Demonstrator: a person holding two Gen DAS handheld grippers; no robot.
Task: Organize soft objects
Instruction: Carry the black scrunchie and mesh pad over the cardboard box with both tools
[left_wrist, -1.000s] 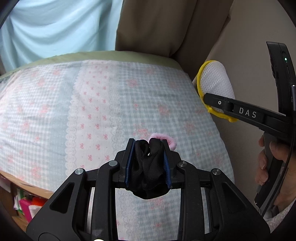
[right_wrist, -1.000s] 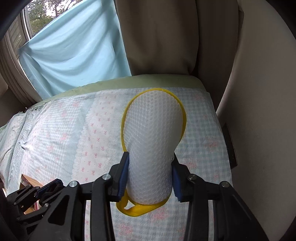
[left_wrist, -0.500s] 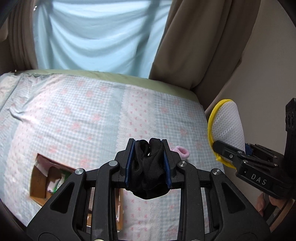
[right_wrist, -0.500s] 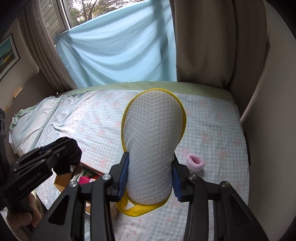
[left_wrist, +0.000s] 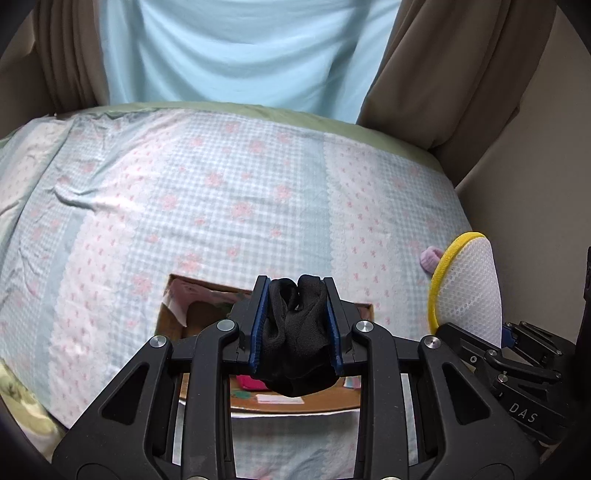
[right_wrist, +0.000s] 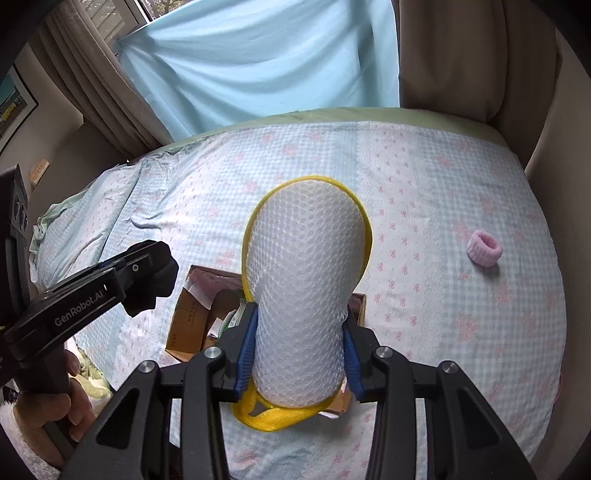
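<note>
My left gripper (left_wrist: 295, 317) is shut on a bunched black sock (left_wrist: 295, 343) and holds it over an open cardboard box (left_wrist: 173, 321) on the bed. My right gripper (right_wrist: 299, 354) is shut on a white mesh pouch with a yellow rim (right_wrist: 306, 266), held above the same box (right_wrist: 188, 325). The pouch also shows at the right of the left wrist view (left_wrist: 467, 284). The left gripper with the sock shows at the left of the right wrist view (right_wrist: 147, 273). A pink rolled sock (right_wrist: 484, 251) lies on the bed to the right; it also shows in the left wrist view (left_wrist: 430, 258).
The bed has a blue and pink checked sheet (left_wrist: 221, 192). Blue cloth (right_wrist: 258, 66) and brown curtains (left_wrist: 443, 74) hang behind it. A beige wall (left_wrist: 535, 184) stands close on the right. The box holds papers and a pink item (left_wrist: 251, 382).
Both grippers have moved left along the bed with their loads, and now sit over the cardboard box. The pink sock has shifted to the right in both views.
</note>
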